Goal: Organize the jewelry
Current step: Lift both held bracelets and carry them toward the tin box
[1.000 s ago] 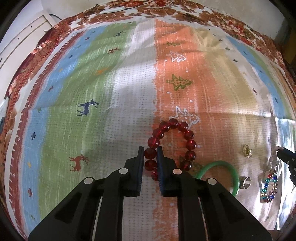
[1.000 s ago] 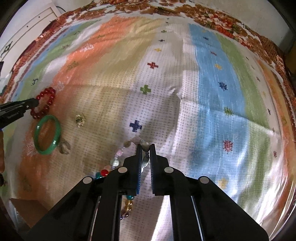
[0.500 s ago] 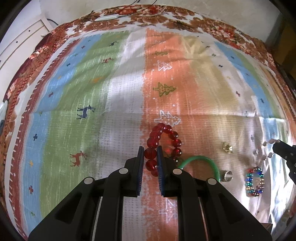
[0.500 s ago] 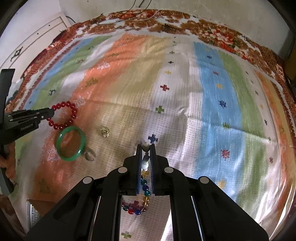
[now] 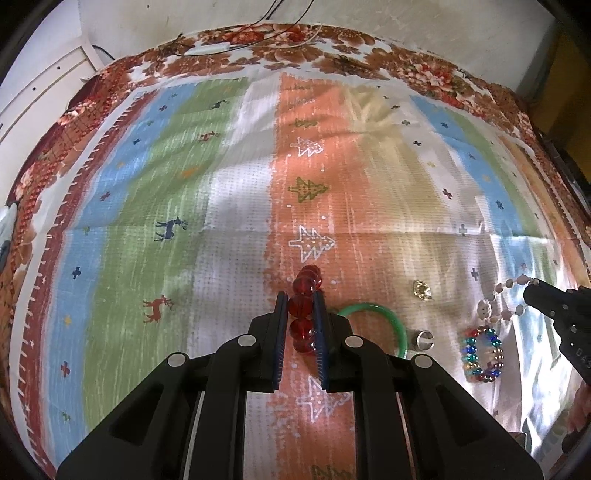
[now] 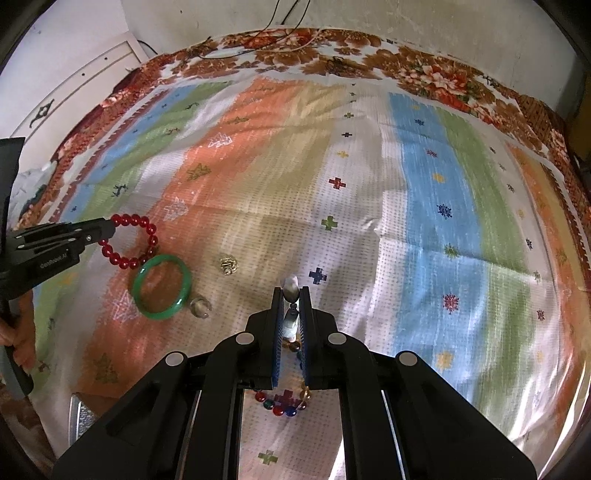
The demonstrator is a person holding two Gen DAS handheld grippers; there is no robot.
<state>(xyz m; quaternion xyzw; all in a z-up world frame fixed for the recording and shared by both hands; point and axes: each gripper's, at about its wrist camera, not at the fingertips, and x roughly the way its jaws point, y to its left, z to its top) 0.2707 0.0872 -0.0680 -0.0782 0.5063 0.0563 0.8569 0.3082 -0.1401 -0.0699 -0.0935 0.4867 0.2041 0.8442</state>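
My left gripper (image 5: 300,299) is shut on a red bead bracelet (image 5: 303,306) and holds it above the striped cloth; it also shows in the right wrist view (image 6: 131,240). My right gripper (image 6: 291,291) is shut on a pale bead bracelet (image 6: 290,290), which also shows hanging from it in the left wrist view (image 5: 495,299). A green bangle (image 6: 161,288), a gold ring (image 6: 227,265), a silver ring (image 6: 200,307) and a multicolour bead bracelet (image 5: 482,355) lie on the cloth.
The striped cloth (image 5: 221,206) with tree and deer prints covers the whole table. A white cabinet (image 6: 74,99) stands at the far left. Cables (image 5: 258,33) lie along the far edge by the wall.
Both grippers have risen with their bracelets. The red bracelet has left the cloth and now hangs edge-on in my left gripper. The pale bracelet has lifted off next to the multicolour one.
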